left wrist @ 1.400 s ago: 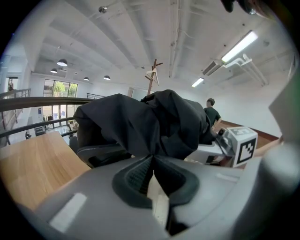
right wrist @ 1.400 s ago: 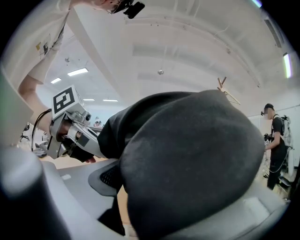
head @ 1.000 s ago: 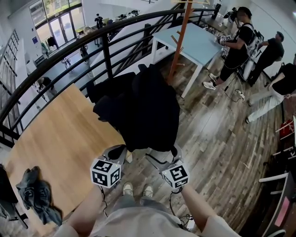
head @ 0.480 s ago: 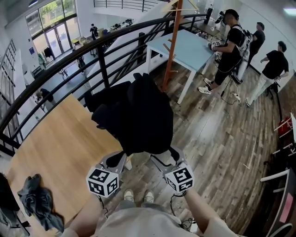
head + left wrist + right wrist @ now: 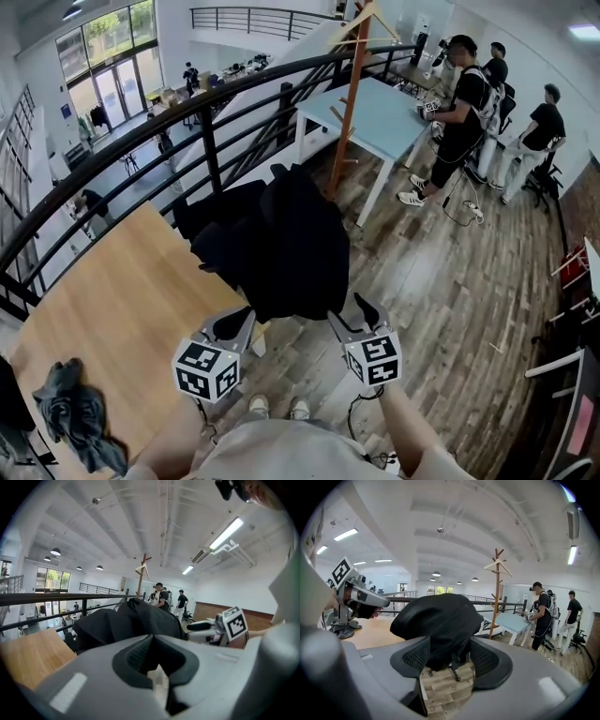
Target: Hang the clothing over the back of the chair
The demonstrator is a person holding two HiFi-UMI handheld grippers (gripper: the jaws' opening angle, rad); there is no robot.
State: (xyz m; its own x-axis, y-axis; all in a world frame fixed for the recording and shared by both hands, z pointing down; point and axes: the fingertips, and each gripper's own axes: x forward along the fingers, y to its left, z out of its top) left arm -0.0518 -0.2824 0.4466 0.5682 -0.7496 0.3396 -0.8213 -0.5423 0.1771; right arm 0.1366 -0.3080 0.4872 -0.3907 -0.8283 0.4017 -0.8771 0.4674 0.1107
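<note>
1. The black clothing (image 5: pixel 281 234) hangs over the back of the chair (image 5: pixel 454 672). It covers the backrest completely, so only the chair's legs show under the hem in the right gripper view.
2. The right gripper (image 5: pixel 349 314) sits just off the garment's lower right edge. Its jaws stand wide apart, with only floorboards and the chair's legs visible in the gap.
3. The left gripper (image 5: pixel 239 319) is at the lower left hem. In its own view the jaws are drawn almost together, leaving only a thin slit. I can make out nothing between them, and the clothing rises beyond the tips.
4. Both grippers are held low in front of the person, one on each side of the chair.
5. A light wooden desk (image 5: pixel 122 300) stands just to the left of the chair, with a crumpled grey-blue cloth (image 5: pixel 75 412) near its close corner.
6. A black railing (image 5: pixel 206 103) curves behind the desk and chair, with a lower floor visible past it.
7. A wooden coat stand (image 5: pixel 347 94) rises behind the chair, beside a pale blue table (image 5: pixel 394 112).
8. Several people in dark tops (image 5: pixel 464 103) stand on the plank floor (image 5: pixel 441 281) beyond that table, well away from the chair.
</note>
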